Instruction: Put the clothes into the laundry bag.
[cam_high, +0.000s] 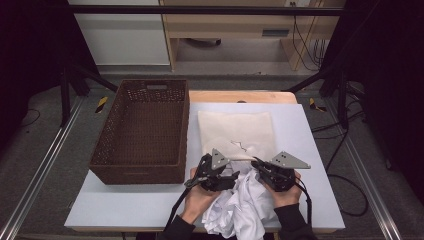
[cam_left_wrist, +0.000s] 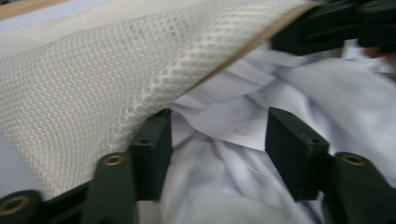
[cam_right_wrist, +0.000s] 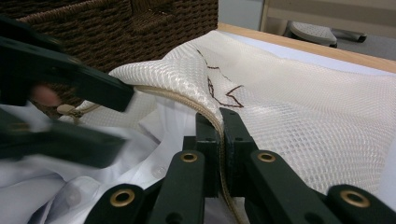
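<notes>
Two tongs: right (cam_right_wrist: 219, 135) clamps mesh bag (cam_high: 240, 131) rim; left (cam_left_wrist: 217, 140) gapes over shirt (cam_left_wrist: 243, 126).

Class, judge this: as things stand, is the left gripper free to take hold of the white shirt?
Probably yes. The left gripper stands open with the white shirt right between its jaws, and the right gripper holds the mesh bag's rim up, clear of it.

one mesh bag (cam_high: 235, 130); one white shirt (cam_high: 240, 210); one wicker basket (cam_high: 142, 130); two grippers (cam_high: 218, 172)
</notes>
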